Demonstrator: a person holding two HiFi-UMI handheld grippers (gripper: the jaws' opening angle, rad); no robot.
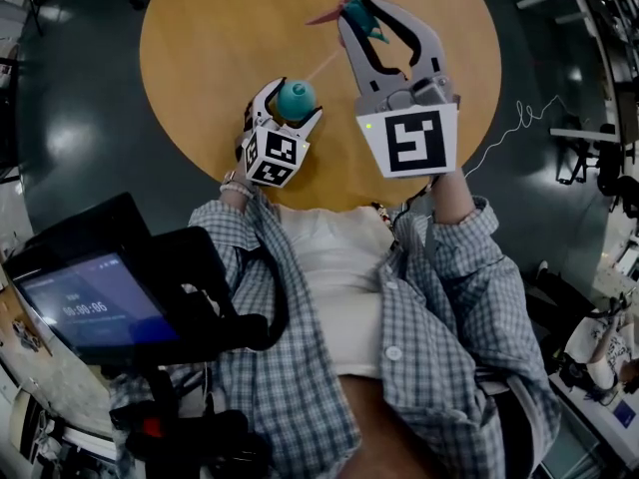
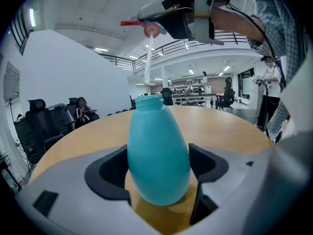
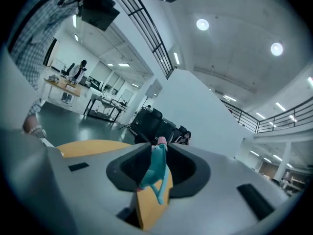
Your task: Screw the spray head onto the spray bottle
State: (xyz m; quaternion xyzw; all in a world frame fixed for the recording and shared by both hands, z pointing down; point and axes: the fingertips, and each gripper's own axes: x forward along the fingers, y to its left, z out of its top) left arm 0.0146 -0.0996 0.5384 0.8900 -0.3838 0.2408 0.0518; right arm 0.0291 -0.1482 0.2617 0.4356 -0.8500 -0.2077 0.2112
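Note:
A teal spray bottle (image 1: pixel 296 99) stands upright on the round wooden table (image 1: pixel 200 58), and my left gripper (image 1: pixel 294 102) is shut on its belly. In the left gripper view the bottle (image 2: pixel 157 151) fills the gap between the jaws, its neck (image 2: pixel 148 101) open. My right gripper (image 1: pixel 364 13) hangs higher, up and to the right, shut on the teal spray head (image 1: pixel 359 12) with its pink trigger. From the head (image 2: pixel 149 29) a thin white dip tube (image 2: pixel 147 62) runs down to the bottle's mouth. The right gripper view shows the spray head (image 3: pixel 157 168) clamped between the jaws.
A dark tablet screen (image 1: pixel 90 307) on a stand sits at the lower left beside my checked shirt. A white cable (image 1: pixel 509 128) lies on the grey floor right of the table. Office chairs (image 2: pixel 44 121) stand beyond the table's far edge, and a person (image 2: pixel 268 82) stands at the right.

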